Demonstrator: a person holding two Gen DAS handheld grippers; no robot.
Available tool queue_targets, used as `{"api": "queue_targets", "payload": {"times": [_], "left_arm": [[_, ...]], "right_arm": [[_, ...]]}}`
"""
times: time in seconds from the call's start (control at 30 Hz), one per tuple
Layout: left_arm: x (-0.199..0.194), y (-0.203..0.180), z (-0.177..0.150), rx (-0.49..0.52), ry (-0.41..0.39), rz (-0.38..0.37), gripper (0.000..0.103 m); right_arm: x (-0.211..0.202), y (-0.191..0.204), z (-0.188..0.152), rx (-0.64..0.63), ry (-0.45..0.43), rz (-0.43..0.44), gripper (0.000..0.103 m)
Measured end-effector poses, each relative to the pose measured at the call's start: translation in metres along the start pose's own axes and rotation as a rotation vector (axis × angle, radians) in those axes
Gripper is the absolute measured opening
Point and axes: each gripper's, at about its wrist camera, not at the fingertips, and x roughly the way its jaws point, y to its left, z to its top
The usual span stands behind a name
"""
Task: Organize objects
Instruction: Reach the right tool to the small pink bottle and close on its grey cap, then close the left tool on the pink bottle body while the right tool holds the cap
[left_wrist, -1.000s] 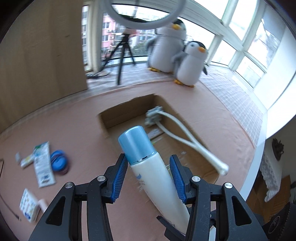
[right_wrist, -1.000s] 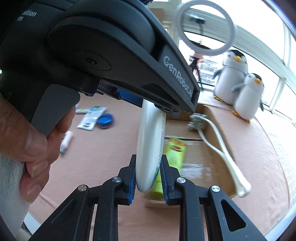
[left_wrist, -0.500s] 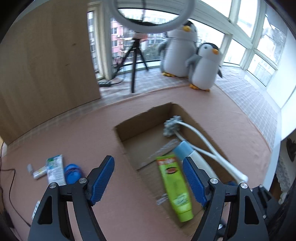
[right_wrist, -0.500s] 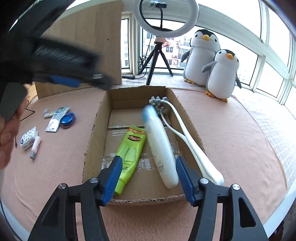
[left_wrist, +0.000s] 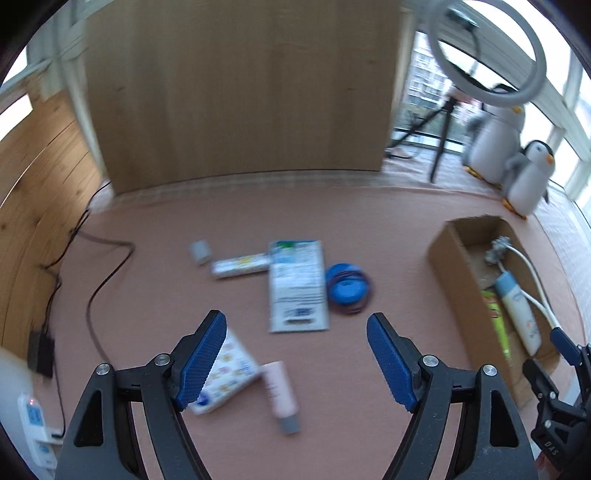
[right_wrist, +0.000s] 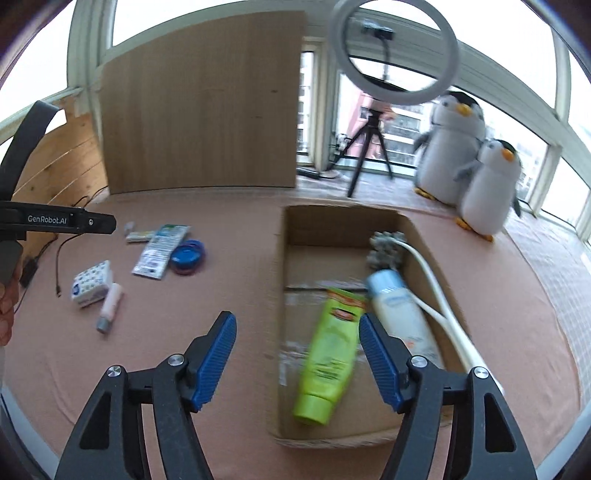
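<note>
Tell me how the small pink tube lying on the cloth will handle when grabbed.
The pink tube looks round and lies flat on the pink cloth, so a nudge may roll it. It seems small and probably light. Its smooth-looking surface might slip between the jaws.

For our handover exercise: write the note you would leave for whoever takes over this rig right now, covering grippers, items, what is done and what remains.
Left gripper: open, empty, over the loose items.
Right gripper: open, empty, near the cardboard box.
Done: green tube, white bottle with blue cap and white long-handled brush lie in the box.
Left on the pink cloth: printed sachet, blue round tin, small white tube, patterned tissue pack, pink stick, small grey cap.
</note>
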Motion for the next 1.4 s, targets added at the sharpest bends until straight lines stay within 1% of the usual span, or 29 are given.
{"api": "queue_targets", "payload": {"times": [0.13,0.3,0.37,0.43,0.53,0.57,0.6,0.63,0.67,0.7,0.73,0.77,0.8,0.83,0.9,1.0,1.1,1.27,1.4], "left_arm": [[-0.009,0.055,-0.02,-0.079,-0.002,0.047,0.081],[-0.017,0.109,-0.049,-0.168,0.007,0.082,0.081],[-0.02,0.129,-0.064,-0.204,0.012,0.091,0.081],[-0.022,0.144,-0.079,-0.234,0.019,0.095,0.081],[-0.028,0.166,-0.103,-0.283,0.032,0.102,0.081],[-0.031,0.172,-0.112,-0.298,0.036,0.106,0.081],[-0.033,0.177,-0.12,-0.308,0.04,0.108,0.081],[-0.034,0.18,-0.127,-0.314,0.045,0.107,0.081],[-0.034,0.182,-0.135,-0.321,0.05,0.108,0.081],[-0.034,0.185,-0.141,-0.329,0.054,0.107,0.081],[-0.034,0.187,-0.147,-0.339,0.058,0.102,0.081],[-0.033,0.188,-0.151,-0.348,0.063,0.098,0.081],[-0.033,0.189,-0.155,-0.353,0.067,0.095,0.081],[-0.032,0.188,-0.157,-0.358,0.072,0.087,0.081],[-0.03,0.181,-0.158,-0.366,0.079,0.059,0.081],[-0.026,0.164,-0.153,-0.34,0.085,0.015,0.082],[-0.018,0.141,-0.15,-0.299,0.102,-0.026,0.082],[0.001,0.105,-0.15,-0.239,0.155,-0.076,0.082],[0.009,0.083,-0.154,-0.202,0.191,-0.112,0.082]], "right_arm": [[0.008,0.038,0.007,-0.055,0.013,0.074,0.069],[0.027,0.096,0.004,-0.154,0.083,0.179,0.07],[0.038,0.126,-0.002,-0.209,0.131,0.24,0.07],[0.048,0.155,-0.008,-0.266,0.151,0.288,0.07],[0.069,0.193,-0.015,-0.344,0.189,0.281,0.069],[0.076,0.201,-0.016,-0.354,0.199,0.276,0.068],[0.082,0.207,-0.017,-0.36,0.211,0.271,0.06],[0.086,0.21,-0.017,-0.362,0.221,0.267,0.055],[0.09,0.212,-0.017,-0.362,0.228,0.261,0.053],[0.093,0.212,-0.017,-0.357,0.227,0.265,0.049],[0.094,0.212,-0.016,-0.351,0.226,0.275,0.038],[0.093,0.213,-0.015,-0.351,0.227,0.277,0.032],[0.092,0.213,-0.015,-0.354,0.229,0.275,0.022],[0.091,0.213,-0.016,-0.359,0.23,0.27,0.018],[0.088,0.215,-0.019,-0.366,0.236,0.277,0.013],[0.075,0.217,-0.032,-0.39,0.239,0.293,0.013],[0.058,0.217,-0.048,-0.381,0.241,0.317,0.013],[0.027,0.214,-0.078,-0.367,0.235,0.345,0.013],[0.012,0.211,-0.094,-0.367,0.214,0.351,0.013]]}}
